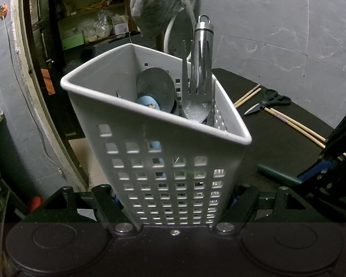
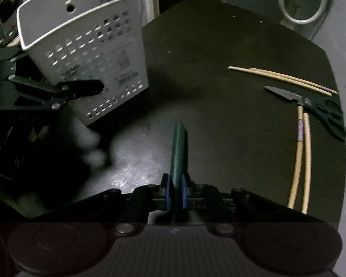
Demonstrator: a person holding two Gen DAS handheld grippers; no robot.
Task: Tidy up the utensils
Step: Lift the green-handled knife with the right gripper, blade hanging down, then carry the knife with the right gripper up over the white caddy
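Clamped in left gripper (image 1: 173,207): caddy (image 1: 159,138), already holding fork (image 1: 193,87) and spoons. Pinched in right gripper (image 2: 175,191): green handle (image 2: 178,152), above table (image 2: 219,46). Left out: chopsticks (image 2: 299,161), scissors (image 2: 311,106).

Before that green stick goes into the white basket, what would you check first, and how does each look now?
1. Right tongs shut on green handle: ok.
2. Left tongs clamp the white basket: ok.
3. Room in basket beside fork and spoon: ok.
4. Which end of the green utensil points out: cannot tell.
5. Chopsticks and scissors out of the path: ok.
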